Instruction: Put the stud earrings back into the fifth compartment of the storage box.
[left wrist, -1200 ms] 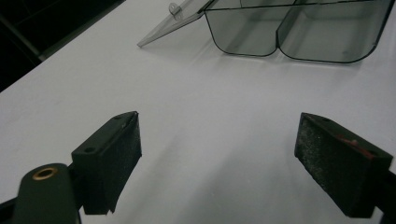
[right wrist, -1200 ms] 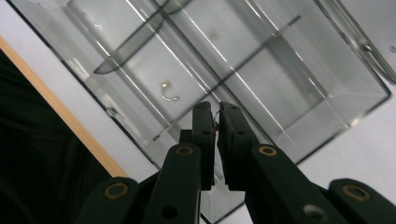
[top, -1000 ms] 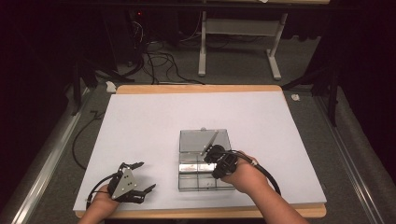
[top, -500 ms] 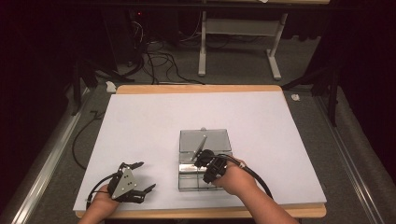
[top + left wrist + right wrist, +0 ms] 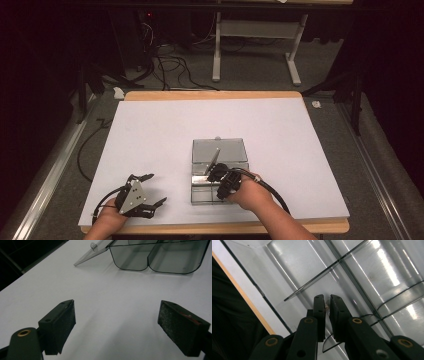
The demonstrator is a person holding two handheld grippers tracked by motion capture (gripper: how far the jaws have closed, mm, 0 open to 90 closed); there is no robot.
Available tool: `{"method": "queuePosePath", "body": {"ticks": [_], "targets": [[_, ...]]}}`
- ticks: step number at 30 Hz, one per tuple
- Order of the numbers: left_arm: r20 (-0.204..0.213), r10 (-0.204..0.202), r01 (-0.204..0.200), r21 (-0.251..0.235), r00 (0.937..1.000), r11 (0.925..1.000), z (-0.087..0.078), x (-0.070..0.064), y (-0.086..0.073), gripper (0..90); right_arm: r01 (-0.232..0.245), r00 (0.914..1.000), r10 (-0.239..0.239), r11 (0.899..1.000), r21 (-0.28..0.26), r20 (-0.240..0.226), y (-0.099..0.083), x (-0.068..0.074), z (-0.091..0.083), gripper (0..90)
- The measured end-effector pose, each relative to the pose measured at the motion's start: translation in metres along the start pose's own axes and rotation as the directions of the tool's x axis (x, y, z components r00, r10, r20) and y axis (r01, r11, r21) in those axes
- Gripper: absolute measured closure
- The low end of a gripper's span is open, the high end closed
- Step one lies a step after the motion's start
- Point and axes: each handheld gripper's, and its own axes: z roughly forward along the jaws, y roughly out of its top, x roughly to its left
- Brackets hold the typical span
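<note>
The right tool (image 5: 218, 173) has pulled back toward 6 o'clock over the clear box (image 5: 220, 150), jaws nearly together; the left tool (image 5: 150, 190) stays spread.

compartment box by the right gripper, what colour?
Clear, smoke-grey tinted plastic box, best seen in the left gripper view.

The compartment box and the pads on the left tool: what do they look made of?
Compartment box: likely clear smoke-tinted plastic, glossy; the table shows through its walls and highlights streak it in the right gripper view. Left tool pads: black with a matte, grainy face, probably rubber or foam.
</note>
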Motion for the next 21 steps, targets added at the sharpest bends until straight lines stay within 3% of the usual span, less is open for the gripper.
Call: {"method": "queuePosePath", "body": {"ticks": [16,21], "targets": [[-0.002,0.002,-0.002,-0.004,1.0,1.0,0.0,-0.001,0.0,15.2,-0.046,0.9977,0.049,0.997,-0.067,0.046,-0.011,-0.014,-0.035,77.9],[-0.006,0.002,-0.002,-0.003,1.0,1.0,0.0,-0.001,0.0,15.2,-0.09,0.9933,0.096,0.993,-0.082,0.064,-0.024,-0.026,-0.045,74.3]]}}
